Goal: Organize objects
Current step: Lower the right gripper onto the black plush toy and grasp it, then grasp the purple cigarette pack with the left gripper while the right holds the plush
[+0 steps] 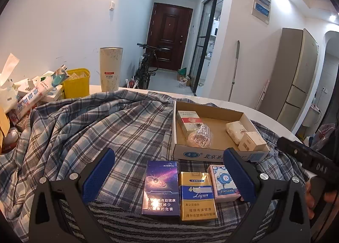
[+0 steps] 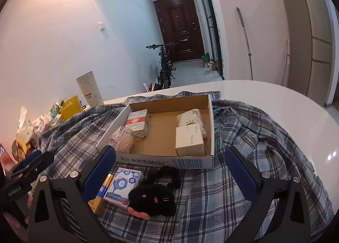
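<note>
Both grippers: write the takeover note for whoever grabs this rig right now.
Left gripper: open, empty, above the row of loose packs.
Right gripper: open, empty, over the black plush cat.
Cardboard tray on the plaid cloth already holds four items: red-and-white box, netted round item, wrapped pack, white box.
Left outside, in front of the tray: purple pack, gold pack, pink tissue pack, plush cat.
</note>
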The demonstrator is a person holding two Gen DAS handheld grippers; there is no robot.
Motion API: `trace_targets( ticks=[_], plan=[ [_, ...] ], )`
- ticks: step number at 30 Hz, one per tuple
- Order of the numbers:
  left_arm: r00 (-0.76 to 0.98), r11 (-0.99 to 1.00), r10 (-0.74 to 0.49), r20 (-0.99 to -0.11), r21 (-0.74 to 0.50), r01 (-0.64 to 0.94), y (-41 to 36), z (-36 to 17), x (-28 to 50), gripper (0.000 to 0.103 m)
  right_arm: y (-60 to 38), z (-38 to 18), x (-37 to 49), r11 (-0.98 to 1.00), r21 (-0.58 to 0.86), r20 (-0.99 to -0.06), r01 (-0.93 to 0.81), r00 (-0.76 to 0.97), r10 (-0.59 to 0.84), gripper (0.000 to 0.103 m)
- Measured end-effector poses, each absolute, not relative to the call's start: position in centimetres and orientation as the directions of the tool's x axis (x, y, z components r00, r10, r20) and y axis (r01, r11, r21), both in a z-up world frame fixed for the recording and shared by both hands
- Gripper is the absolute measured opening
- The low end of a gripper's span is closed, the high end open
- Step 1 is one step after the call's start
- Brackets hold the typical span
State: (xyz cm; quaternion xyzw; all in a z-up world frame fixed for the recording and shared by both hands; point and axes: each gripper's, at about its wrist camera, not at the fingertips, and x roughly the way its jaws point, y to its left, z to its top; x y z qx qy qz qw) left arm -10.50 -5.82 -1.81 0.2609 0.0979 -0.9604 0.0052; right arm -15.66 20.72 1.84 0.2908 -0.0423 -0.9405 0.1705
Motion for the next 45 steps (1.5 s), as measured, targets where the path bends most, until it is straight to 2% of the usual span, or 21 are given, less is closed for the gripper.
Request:
trace_targets(
  ticks=[6, 8, 12, 18, 20, 21, 29, 40, 45],
  plan=[
    [-0.864, -0.983, 0.041, -0.503, -0.174, 0.054, -5.7, -1.9, -10.5, 0.103, 18.9, 0.3, -15.9, -0.931, 0.169, -0.595, 0.323, -0.72, -0.358, 0.102],
    [-0.862, -0.984, 0.04, -0.506, -0.169, 0.053, -5.7, -1.9, -10.6, 0.103, 17.9, -0.5, -16.1, -0.93, 0.142, -0.631, 0.338, -0.693, -0.348, 0.094],
    [-0.859, -0.982, 0.04, -0.511, -0.179, 0.061, -5.9, -2.0, -10.6, 0.103, 16.9, -1.8, -16.3, -0.928, 0.121, -0.681, 0.353, -0.65, -0.336, 0.089],
    [-0.864, -0.985, 0.04, -0.502, -0.166, 0.05, -5.6, -1.9, -10.5, 0.103, 15.8, -4.1, -17.0, -0.931, 0.092, -0.76, 0.353, -0.58, -0.294, 0.071],
    [-0.863, -0.984, 0.04, -0.503, -0.169, 0.052, -5.6, -1.9, -10.5, 0.103, 15.8, -4.6, -17.1, -0.932, 0.092, -0.777, 0.35, -0.561, -0.287, 0.06],
    [-0.862, -0.983, 0.04, -0.506, -0.174, 0.056, -5.7, -2.0, -10.5, 0.103, 15.8, -4.7, -17.2, -0.931, 0.094, -0.782, 0.352, -0.553, -0.288, 0.059],
    [-0.858, -0.976, 0.047, -0.511, -0.205, 0.068, -6.2, -2.0, -10.5, 0.103, 16.0, -3.6, -16.7, -0.922, 0.093, -0.744, 0.376, -0.589, -0.315, 0.046],
    [-0.829, -0.967, 0.042, -0.557, -0.231, 0.106, -7.1, -2.8, -11.3, 0.103, 18.9, 0.2, -15.5, -0.926, 0.162, -0.587, 0.341, -0.721, -0.368, 0.047],
    [-0.815, -0.967, 0.045, -0.578, -0.23, 0.109, -6.9, -3.3, -11.7, 0.103, 18.7, 0.8, -15.2, -0.929, 0.136, -0.566, 0.344, -0.743, -0.358, 0.048]
  ],
)
